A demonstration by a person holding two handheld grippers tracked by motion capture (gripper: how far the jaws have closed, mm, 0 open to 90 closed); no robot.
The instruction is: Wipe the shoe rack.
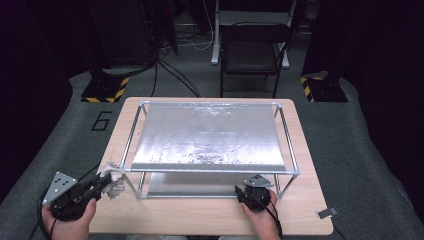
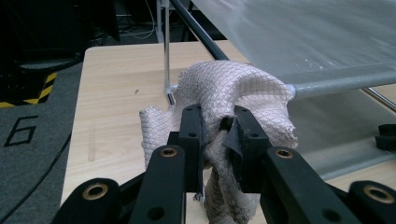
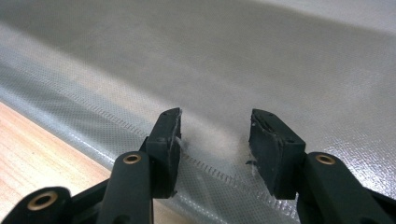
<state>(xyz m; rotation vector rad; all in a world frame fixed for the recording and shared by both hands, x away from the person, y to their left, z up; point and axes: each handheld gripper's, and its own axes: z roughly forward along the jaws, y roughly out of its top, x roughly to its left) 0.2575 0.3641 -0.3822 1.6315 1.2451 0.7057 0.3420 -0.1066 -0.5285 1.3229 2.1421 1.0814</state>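
A black folding chair point(image 1: 252, 52) stands beyond the table; yellow-black striped bases point(image 1: 105, 90) flank it.

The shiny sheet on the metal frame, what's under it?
Under the sheet, near the front, a second silvery sheet lies on the table inside the frame. Farther back, the top sheet covers whatever is beneath.

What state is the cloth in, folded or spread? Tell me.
Neither: bunched. The white cloth hangs crumpled in loose folds, pinched between the left tongs, beside the metal frame.
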